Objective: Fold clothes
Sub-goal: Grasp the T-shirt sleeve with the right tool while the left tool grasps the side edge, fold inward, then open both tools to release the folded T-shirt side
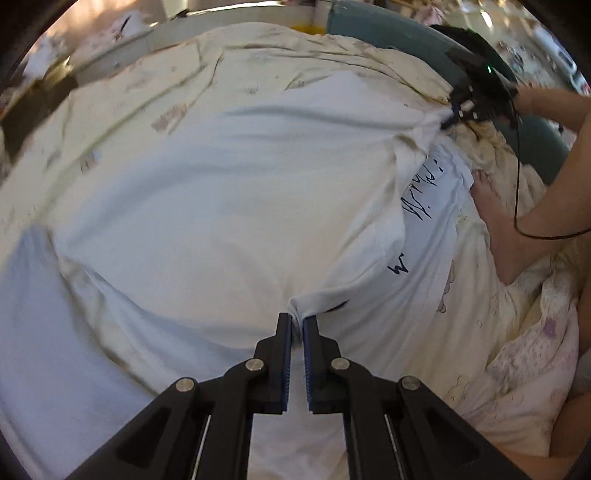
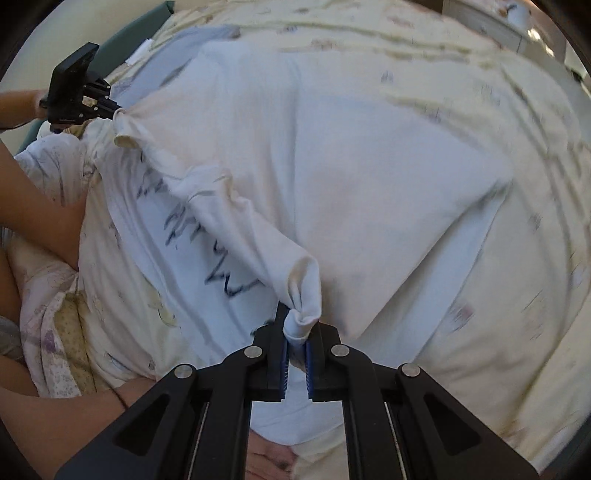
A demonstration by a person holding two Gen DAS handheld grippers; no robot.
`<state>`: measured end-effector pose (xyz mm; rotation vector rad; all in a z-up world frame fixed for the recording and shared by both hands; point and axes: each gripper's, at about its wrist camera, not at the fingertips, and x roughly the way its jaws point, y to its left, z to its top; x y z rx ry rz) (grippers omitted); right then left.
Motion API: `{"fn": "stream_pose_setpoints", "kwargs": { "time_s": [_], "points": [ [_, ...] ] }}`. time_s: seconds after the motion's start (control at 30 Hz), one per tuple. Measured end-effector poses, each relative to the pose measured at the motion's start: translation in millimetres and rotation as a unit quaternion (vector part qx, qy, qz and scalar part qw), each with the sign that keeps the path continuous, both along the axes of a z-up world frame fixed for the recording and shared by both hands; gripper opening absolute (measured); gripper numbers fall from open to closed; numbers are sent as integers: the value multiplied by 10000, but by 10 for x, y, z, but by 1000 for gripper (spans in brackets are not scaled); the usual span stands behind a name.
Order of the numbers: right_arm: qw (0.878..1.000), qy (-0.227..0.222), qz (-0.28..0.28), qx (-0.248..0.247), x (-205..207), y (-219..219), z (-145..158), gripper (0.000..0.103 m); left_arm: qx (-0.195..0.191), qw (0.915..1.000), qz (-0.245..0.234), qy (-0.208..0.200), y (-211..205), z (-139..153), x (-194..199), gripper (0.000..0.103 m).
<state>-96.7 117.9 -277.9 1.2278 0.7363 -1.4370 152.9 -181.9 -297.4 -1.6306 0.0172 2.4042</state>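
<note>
A white T-shirt point(image 1: 221, 192) with dark handwritten-style lettering point(image 1: 417, 206) is lying spread over a cream patterned bedsheet point(image 1: 122, 99), and both grippers are pinching it at once; the left gripper point(image 1: 297, 320) is pointing steeply down with its blue-padded jaws nearly together, clamped on a bunched corner of the shirt's fabric; the right gripper point(image 2: 296, 332) is likewise angled down, its jaws closed on a knotted twist of the same white cloth, which is bulging up between the pads point(image 2: 309, 354).

In the left wrist view the right gripper point(image 1: 452, 118) is showing at the upper right, gripping the shirt's far edge, with a black cable point(image 1: 517, 192) trailing from it past the person's forearm point(image 1: 546, 199); in the right wrist view the left gripper point(image 2: 114, 109) is appearing at the upper left, holding the other corner.

Between the two pinched points a folded-over flap of the shirt is running as a raised edge, partly covering the lettering point(image 2: 207, 236), which is lying on the layer beneath; the upper layer is blank and wrinkled; the far parts of both views are smeared with blur.

A pale floral quilt point(image 1: 528, 354) is bunching beside the shirt near the person's bare arm point(image 2: 40, 199); a teal padded bed edge point(image 1: 388, 33) is curving beyond the sheet.
</note>
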Motion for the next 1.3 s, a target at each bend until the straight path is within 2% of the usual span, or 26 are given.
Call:
{"fn": "stream_pose_setpoints", "kwargs": {
  "time_s": [0.1, 0.2, 0.3, 0.37, 0.47, 0.53, 0.6, 0.67, 0.7, 0.73, 0.83, 0.87, 0.93, 1.0, 1.07, 1.1, 1.3],
  "points": [
    [10000, -42, -31, -58, 74, 63, -88, 7, -27, 10000, -34, -88, 0, -107, 26, 6],
    [9993, -13, -195, -307, 113, 162, -20, 7, 245, 9996, 143, 4, -92, 22, 123, 6],
    [9988, -43, -201, -434, 174, 289, 38, 7, 431, 9989, 45, 154, -108, 187, 202, 5],
    [9986, -172, -208, -465, 183, 359, 14, 7, 328, 9993, -191, 8, -36, 141, 271, 5],
    [9989, -326, -192, -276, 175, 386, -197, 7, -30, 9979, -478, -428, 103, -140, 364, 5],
    [9996, -213, -168, 21, 271, 412, -346, 9, 1, 9978, -314, -581, 115, -261, 358, 5],
    [9990, -216, -387, 101, 218, 437, -385, 11, 194, 9980, -24, -602, 113, -252, 294, 7],
    [9976, -430, -544, 47, 159, 476, -336, 17, 308, 9975, 216, -601, 126, -238, 218, 30],
    [9982, -374, -470, 88, 167, 480, -289, 20, 277, 9975, 275, -597, 149, -245, 176, 56],
    [9990, -235, -332, 163, 191, 477, -236, 23, 246, 9974, 335, -594, 171, -252, 134, 60],
    [9994, 140, -19, 326, 233, 470, -54, 26, 151, 9969, 514, -584, 239, -272, 8, 60],
    [9993, 221, -30, 314, 212, 473, 31, 26, 279, 9955, 626, -660, 232, -310, -25, 60],
    [9997, 246, -60, 39, 130, 440, 252, 30, 666, 9899, 890, -878, 193, -410, -86, 60],
    [9994, 208, 46, -268, 122, 264, 385, 39, 1080, 9780, 1397, -1106, 92, -552, -101, 60],
    [9984, 151, 201, -501, 141, 38, 437, 69, 1420, 9633, 1904, -1248, -4, -646, -86, 60],
    [9980, 111, 301, -550, 162, -97, 404, 73, 1553, 9574, 2083, -1258, -40, -665, -70, 59],
    [9912, 480, 1190, -311, 390, -803, -136, 70, 1788, 9429, 2478, -1326, -73, -702, -4, 59]
  ]
}}
